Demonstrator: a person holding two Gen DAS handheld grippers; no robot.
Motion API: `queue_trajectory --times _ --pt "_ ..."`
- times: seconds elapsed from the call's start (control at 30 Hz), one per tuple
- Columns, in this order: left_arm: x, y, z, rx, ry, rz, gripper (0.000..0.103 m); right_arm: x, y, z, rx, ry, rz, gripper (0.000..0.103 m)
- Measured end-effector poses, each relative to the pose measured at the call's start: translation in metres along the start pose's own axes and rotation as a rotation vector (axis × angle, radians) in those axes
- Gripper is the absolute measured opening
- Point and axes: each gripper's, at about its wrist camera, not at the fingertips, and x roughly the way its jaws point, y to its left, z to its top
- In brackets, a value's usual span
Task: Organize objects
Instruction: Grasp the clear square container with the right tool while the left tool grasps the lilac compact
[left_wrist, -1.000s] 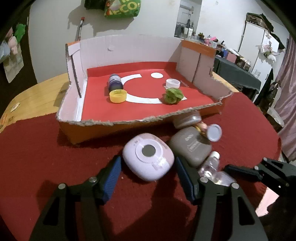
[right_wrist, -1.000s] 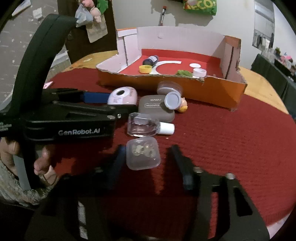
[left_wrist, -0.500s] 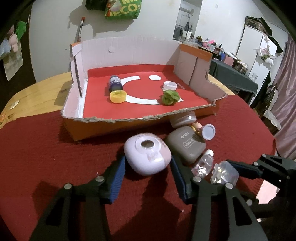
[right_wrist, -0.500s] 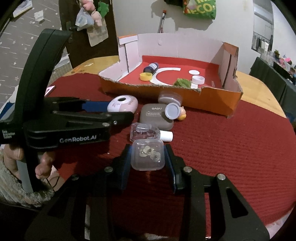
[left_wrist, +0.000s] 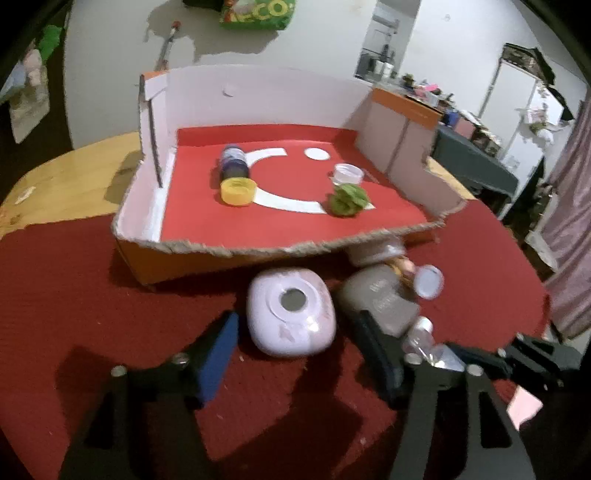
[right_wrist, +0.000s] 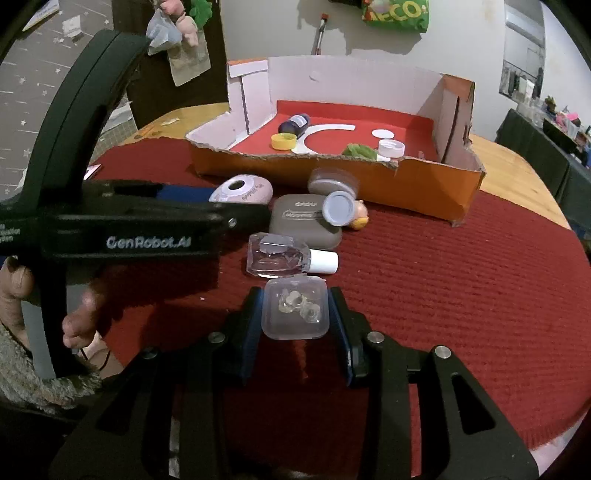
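A pink rounded case (left_wrist: 291, 312) lies on the red cloth in front of the cardboard tray (left_wrist: 258, 254). My left gripper (left_wrist: 295, 354) straddles it with its jaws opening, and a gap shows between each pad and the case. In the right wrist view my right gripper (right_wrist: 295, 323) is shut on a small clear plastic box (right_wrist: 295, 308) with tiny pieces inside. It holds the box just short of a clear bottle with a white cap (right_wrist: 280, 256).
A grey case (right_wrist: 304, 221), a round grey jar (right_wrist: 332, 181), a lavender lid (right_wrist: 338, 208) and a small figurine (right_wrist: 360, 216) crowd the tray's front wall. In the tray (right_wrist: 332, 173) lie a dark bottle (left_wrist: 232, 162), yellow cap (left_wrist: 238, 190), green ball (left_wrist: 347, 199) and white cap (left_wrist: 347, 173).
The left jaws narrowed around the pink case, then spread wider again; the case stayed on the cloth. The right jaws closed onto the clear box and keep hold of it.
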Motion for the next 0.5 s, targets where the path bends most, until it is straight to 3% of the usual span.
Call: queue_trajectory --times 0.1,0.2,0.5 --pt "0.006 0.0 0.003 -0.011 -0.007 0.031 0.069 0.002 0.0 -0.001 -0.008 -0.007 -0.005 0.034" --pt "0.006 -0.002 0.003 0.003 -0.012 0.072 0.05 0.003 0.001 -0.001 -0.023 -0.012 -0.015 0.033" --pt "-0.009 0.006 -0.008 -0.027 -0.007 0.011 0.049 -0.004 0.003 0.002 -0.019 -0.024 -0.006 0.033"
